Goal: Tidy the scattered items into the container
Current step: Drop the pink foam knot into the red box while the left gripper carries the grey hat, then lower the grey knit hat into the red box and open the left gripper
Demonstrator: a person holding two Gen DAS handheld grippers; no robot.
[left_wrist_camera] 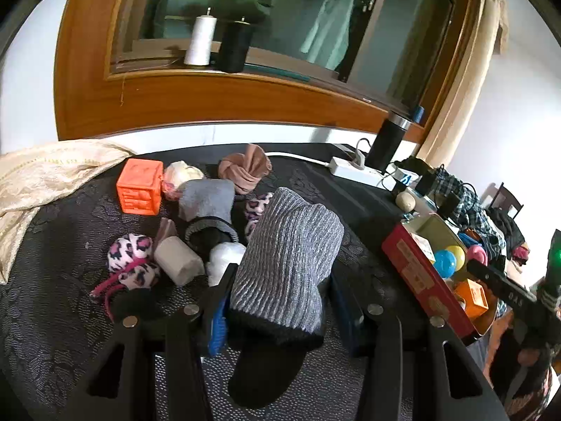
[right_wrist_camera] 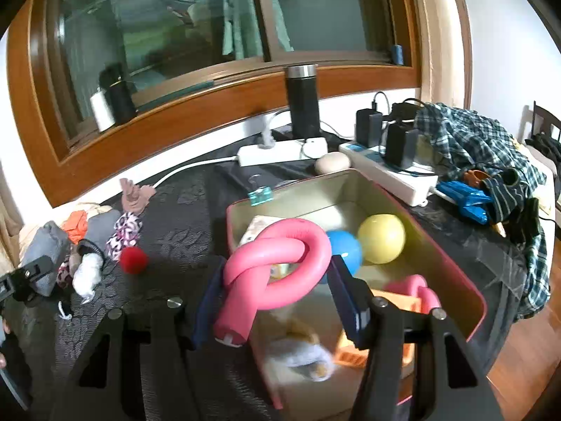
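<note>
The left gripper (left_wrist_camera: pixel 280 301) is clamping a ribbed grey knit sock (left_wrist_camera: pixel 287 259); the right gripper (right_wrist_camera: pixel 277 291) is gripping a knotted pink foam tube (right_wrist_camera: pixel 277 266), two smooth balls (right_wrist_camera: pixel 380 238) beyond it.

There are two balls, one blue (right_wrist_camera: pixel 345 251) and one yellow (right_wrist_camera: pixel 381 238), two pink foam knots (right_wrist_camera: pixel 280 270) (right_wrist_camera: pixel 417 293), one red pom-pom (right_wrist_camera: pixel 133 260), and two thread spools, white (left_wrist_camera: pixel 200 40) and black (left_wrist_camera: pixel 234 47).

Ribbed knit sock (left_wrist_camera: pixel 287 256), matt foam knot (right_wrist_camera: pixel 277 266), glossy metal tin (right_wrist_camera: pixel 385 193)
</note>
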